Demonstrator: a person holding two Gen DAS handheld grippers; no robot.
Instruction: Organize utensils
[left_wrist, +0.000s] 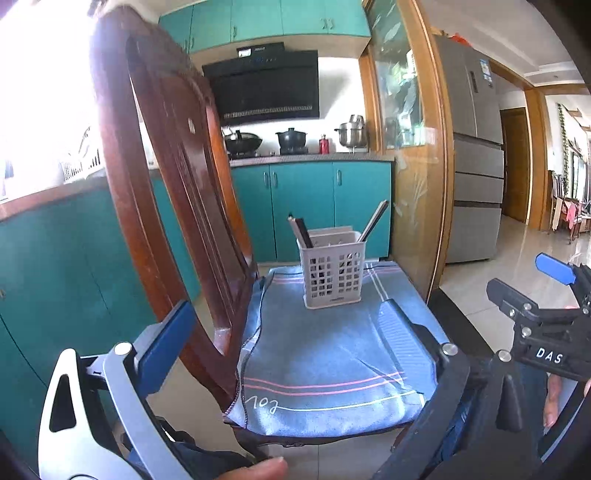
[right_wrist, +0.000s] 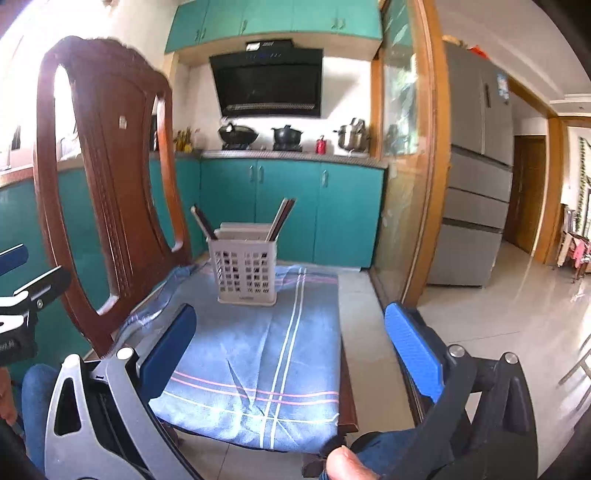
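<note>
A white slotted utensil holder (left_wrist: 331, 271) stands upright on a blue cloth (left_wrist: 332, 362) laid over a wooden chair seat. It also shows in the right wrist view (right_wrist: 245, 269). Dark chopsticks (left_wrist: 303, 232) lean out of its left side, and more chopsticks (left_wrist: 375, 219) lean out of its right side; both show in the right wrist view, left (right_wrist: 204, 223) and right (right_wrist: 280, 218). My left gripper (left_wrist: 288, 328) is open and empty, in front of the holder. My right gripper (right_wrist: 291, 339) is open and empty, also in front of it, and shows at the right of the left wrist view (left_wrist: 546, 314).
The chair's tall wooden backrest (left_wrist: 173, 192) rises on the left, close to the left finger. Teal kitchen cabinets (left_wrist: 310, 206) and a stove with pots stand behind. A glass door frame (left_wrist: 428, 166) and a grey fridge (left_wrist: 476, 166) are on the right, with tiled floor (right_wrist: 498, 314) beyond.
</note>
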